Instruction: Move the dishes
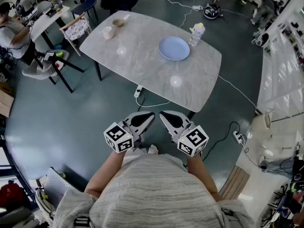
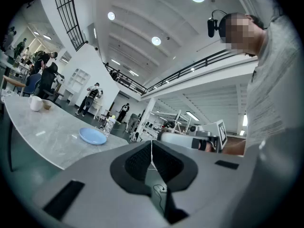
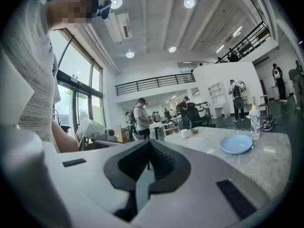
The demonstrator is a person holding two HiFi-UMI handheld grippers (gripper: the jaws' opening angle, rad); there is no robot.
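Both grippers are down in front of the person's stomach, well short of the table point(image 1: 142, 61), which sits at 12 o'clock from them. The left gripper point(image 1: 145, 119) and right gripper point(image 1: 167, 118) are side by side, tips angled in toward each other but apart. Each gripper's own view shows the same thing: jaws pressed together, pads meeting in a thin line, nothing pinched between them.

The dishes are all on the marble-look tabletop, nowhere near either gripper:
- The blue plate point(image 1: 174, 48) lies flat, at about 2 o'clock from the table's middle, and looks empty.
- A clear water bottle point(image 1: 196, 34) stands upright just beside the plate, at the plate's 2 o'clock.
- The white mug point(image 1: 108, 32) is at the far-left end, roughly 10 o'clock from the middle, well apart from the plate.
- The small bowl point(image 1: 118, 22) is near the mug, at the mug's 1 o'clock. I can't tell what's in it.

A chair point(image 1: 76, 28) with a patterned seat stands just off the table's left end, at about 9 o'clock from the mug. A white power strip point(image 1: 138, 92) lies on the dark floor under the near edge, with a cable trailing off it. Someone's seated at another table out at 10 o'clock, at the left edge of the head view.
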